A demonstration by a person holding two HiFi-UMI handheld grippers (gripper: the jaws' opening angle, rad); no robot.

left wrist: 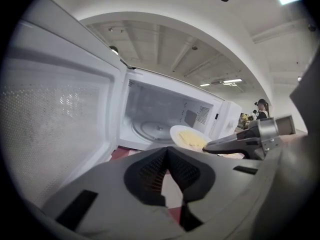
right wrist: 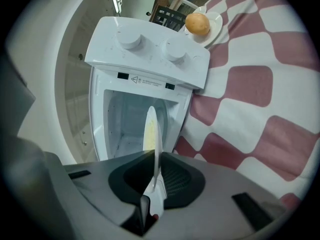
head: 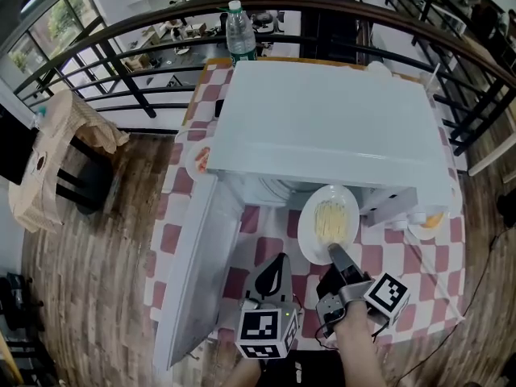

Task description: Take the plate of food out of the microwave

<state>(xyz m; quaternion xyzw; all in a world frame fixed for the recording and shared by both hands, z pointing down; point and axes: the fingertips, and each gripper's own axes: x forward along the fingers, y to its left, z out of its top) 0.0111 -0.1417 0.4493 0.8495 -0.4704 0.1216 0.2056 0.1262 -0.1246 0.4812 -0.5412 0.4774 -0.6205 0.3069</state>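
Observation:
A white plate of pale noodles (head: 329,220) hangs just outside the mouth of the white microwave (head: 322,119), over the red-and-white checked cloth. My right gripper (head: 333,252) is shut on its near rim; in the right gripper view the plate (right wrist: 151,129) stands edge-on between the pads of the right gripper (right wrist: 156,169). The microwave door (head: 193,272) swings open to the left. My left gripper (head: 278,260) hovers low beside the door, shut with nothing in it. From the left gripper view, the plate (left wrist: 187,136) is in front of the empty turntable (left wrist: 155,129).
A water bottle (head: 239,32) stands behind the microwave. A saucer with a round bun (head: 427,222) sits on the table at the right, and another small plate (head: 197,158) at the microwave's left. A chair draped in beige cloth (head: 56,160) stands at the left; railings run behind.

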